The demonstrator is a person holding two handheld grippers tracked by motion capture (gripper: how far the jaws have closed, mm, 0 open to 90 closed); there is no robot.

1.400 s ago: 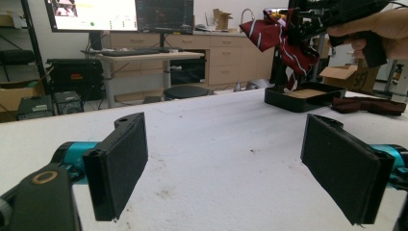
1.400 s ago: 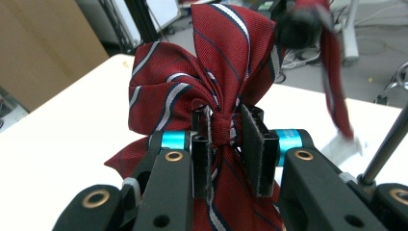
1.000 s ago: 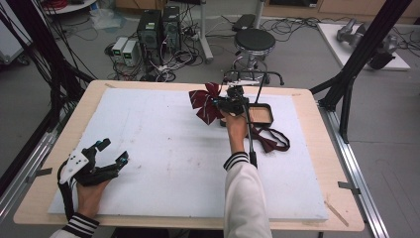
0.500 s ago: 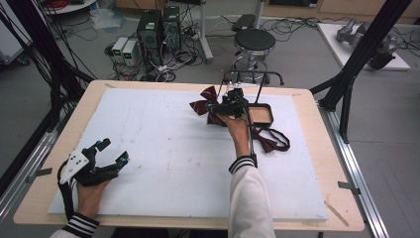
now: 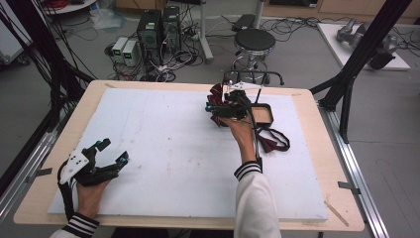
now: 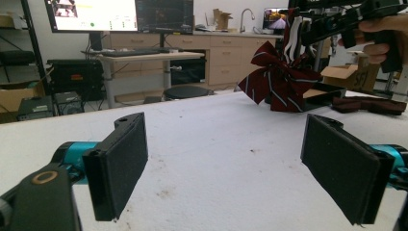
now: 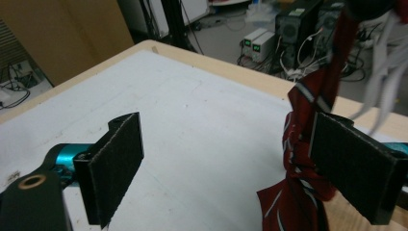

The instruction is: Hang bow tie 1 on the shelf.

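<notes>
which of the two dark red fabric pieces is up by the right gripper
The striped bow, bunched at the right gripper by the brown tray; the strap loop lies flat nearer the person.

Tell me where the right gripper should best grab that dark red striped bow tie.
Probably at the narrow middle knot of the bow tie, where the fanned loops gather and fit between the pads. The right gripper is open, cloth beside one pad; close from the side, across the knot.

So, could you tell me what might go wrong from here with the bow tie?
The right gripper has its jaws wide apart, and the striped bow tie hangs against one jaw only, so it could slip off. It also dangles close to the small tray and might snag its rim.
</notes>
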